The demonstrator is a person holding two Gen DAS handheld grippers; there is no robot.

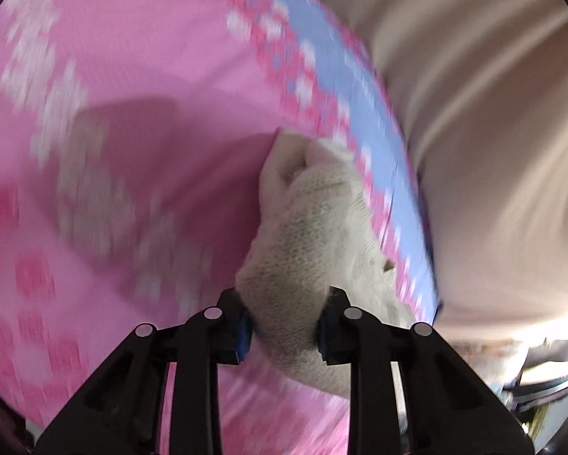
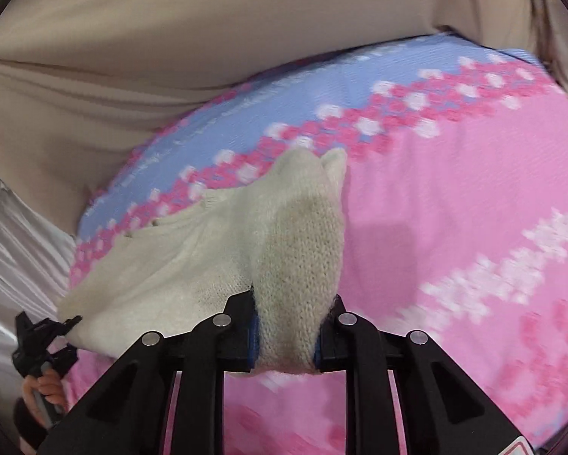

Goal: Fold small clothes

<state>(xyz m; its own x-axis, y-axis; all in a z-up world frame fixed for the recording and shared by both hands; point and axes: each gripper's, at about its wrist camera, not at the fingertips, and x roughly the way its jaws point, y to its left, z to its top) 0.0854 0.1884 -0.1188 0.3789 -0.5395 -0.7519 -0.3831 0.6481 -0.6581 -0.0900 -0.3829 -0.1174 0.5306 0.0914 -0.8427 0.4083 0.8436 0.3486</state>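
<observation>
A cream knitted garment (image 1: pixel 314 235) is held up over a pink patterned bedspread (image 1: pixel 132 76). My left gripper (image 1: pixel 285 331) is shut on one bunched end of it. My right gripper (image 2: pixel 287 341) is shut on another end of the same garment (image 2: pixel 223 250), which stretches leftward to the left gripper, seen at the lower left of the right wrist view (image 2: pixel 43 345). The far tip of the garment touches the bedspread (image 2: pixel 454 197) near its blue border. The view is motion-blurred.
The bedspread has a blue band (image 2: pixel 276 91) with pink and white squares along its edge. Beige fabric (image 2: pixel 170 38) lies beyond that edge. Pale pleated cloth (image 2: pixel 14 235) hangs at the left. Clutter shows at the lower right of the left wrist view (image 1: pixel 542 375).
</observation>
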